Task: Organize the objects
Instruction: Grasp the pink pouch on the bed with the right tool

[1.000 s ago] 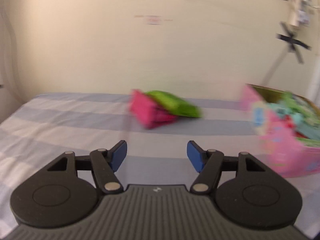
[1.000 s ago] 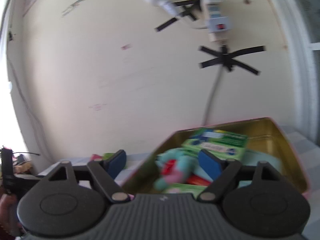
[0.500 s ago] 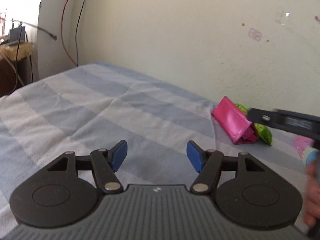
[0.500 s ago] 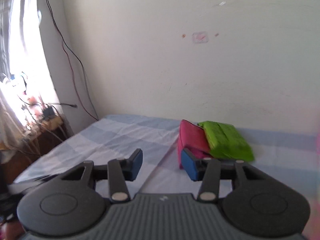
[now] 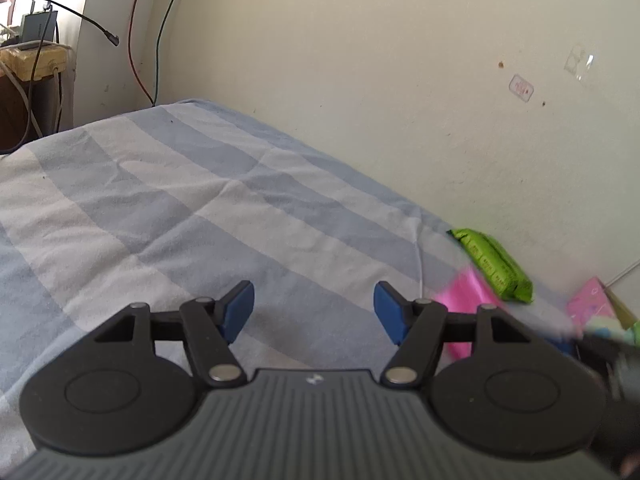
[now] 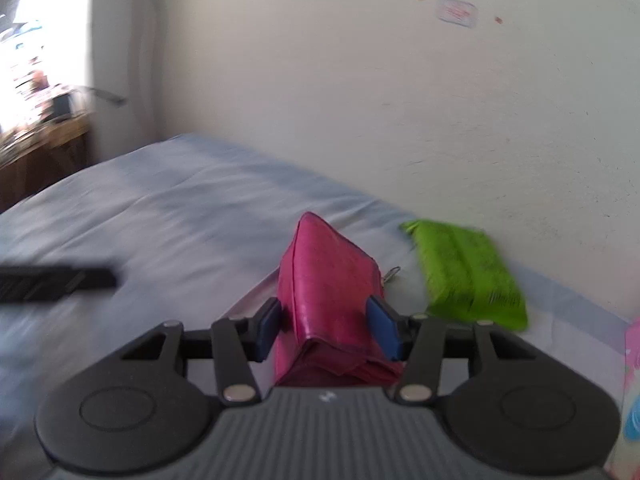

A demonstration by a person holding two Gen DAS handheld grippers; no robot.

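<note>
Half a second ago the right gripper (image 6: 326, 330) stood short of the pink pouch (image 6: 330, 292) with the pouch beyond its tips; now it has closed in, and the pouch lies between its blue fingers (image 6: 383, 330), while the left view has swung slightly so the pink shape sits low at its right edge. In the left wrist view, the left gripper (image 5: 314, 312) hovers over the striped bedsheet (image 5: 192, 216) with its fingers spread wide and nothing between them, probably parked out of the way while the other hand works. The green packet (image 5: 494, 266) lies by the wall, a blurred pink patch, likely the pouch, shows behind the right finger, and a corner of the pink box (image 5: 592, 306) peeks in at the far right. In the right wrist view, the fingers straddle the near end of the pouch, partly closed; the right finger seems to touch its side, the left one looks just apart from it, so I cannot tell whether it is truly gripped. The pouch rests on the bed, its length running away from the camera, which suits a pinch across its narrow width. The green packet sits just beside it to the right, apart from it. The box edge shows at the far right, likely the destination.
</note>
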